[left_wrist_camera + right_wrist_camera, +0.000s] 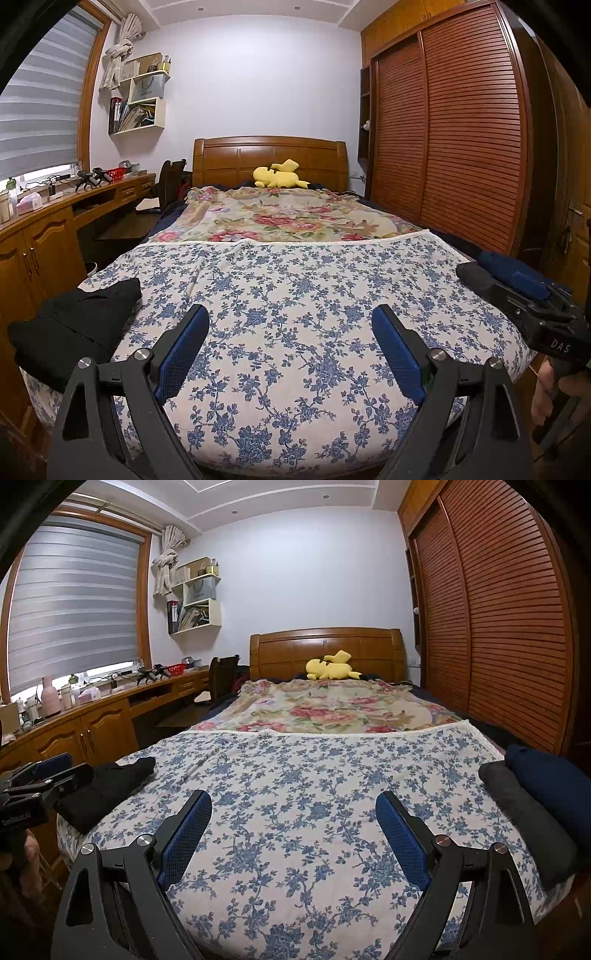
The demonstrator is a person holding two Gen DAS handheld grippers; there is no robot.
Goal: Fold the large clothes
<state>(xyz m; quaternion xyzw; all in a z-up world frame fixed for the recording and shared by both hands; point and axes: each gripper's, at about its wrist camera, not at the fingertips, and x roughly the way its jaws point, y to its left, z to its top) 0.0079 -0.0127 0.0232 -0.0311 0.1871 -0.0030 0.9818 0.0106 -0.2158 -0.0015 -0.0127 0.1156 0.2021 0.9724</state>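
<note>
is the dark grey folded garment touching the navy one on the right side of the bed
Touching: the right wrist view shows the navy garment pressed against the dark grey garment, no bedspread visible between.

Blue-flowered white sheet [295, 295], black garment [74, 325], yellow plush [277, 175].

Pale lilac wall [258, 74] behind a wooden headboard [269, 157]; slatted wardrobe [454, 129] right; blind-covered window [74, 602] above a long wooden desk [110, 709] left.

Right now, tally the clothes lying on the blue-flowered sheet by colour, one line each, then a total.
Black garment, at the sheet's left edge: 1
Dark grey garment, folded, at the right edge: 1
Navy garment, folded, beside the grey one: 1
Total: 3
</note>
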